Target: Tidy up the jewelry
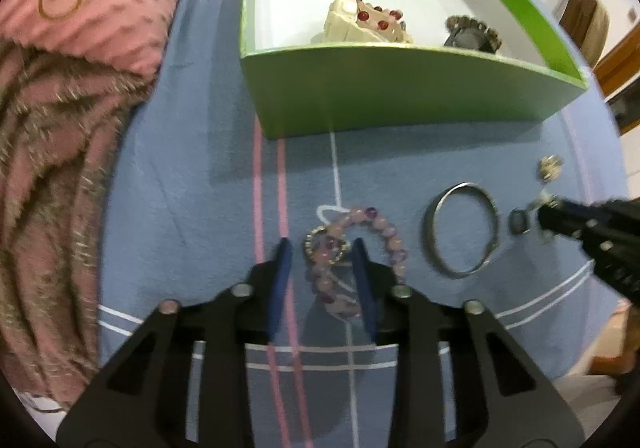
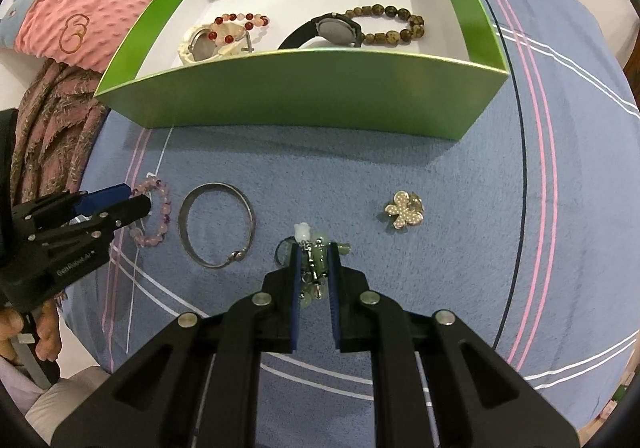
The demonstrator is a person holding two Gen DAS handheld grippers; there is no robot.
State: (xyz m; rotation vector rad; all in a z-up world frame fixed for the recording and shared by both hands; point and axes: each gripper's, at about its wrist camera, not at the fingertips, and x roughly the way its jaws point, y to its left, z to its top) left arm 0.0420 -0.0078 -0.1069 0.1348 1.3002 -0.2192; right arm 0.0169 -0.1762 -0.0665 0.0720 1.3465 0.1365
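A green box (image 1: 400,88) (image 2: 304,96) with a white floor holds a cream watch (image 2: 204,44), a red bead bracelet (image 2: 240,22), a black watch (image 2: 336,30) and a brown bead bracelet (image 2: 396,24). My left gripper (image 1: 320,248) (image 2: 136,196) is open, its fingers either side of a pink-purple bead bracelet (image 1: 360,248) (image 2: 156,216) on the blue blanket. My right gripper (image 2: 316,252) (image 1: 548,214) is partly open around a green and white charm (image 2: 316,248), not clamped. A silver bangle (image 1: 462,228) (image 2: 216,224) lies between them.
A flower-shaped brooch (image 2: 404,210) (image 1: 550,166) lies right of the charm. A pink dotted pillow (image 1: 88,0) and a fuzzy pink throw (image 1: 52,168) sit at the left. The blue striped blanket (image 2: 360,168) covers the surface.
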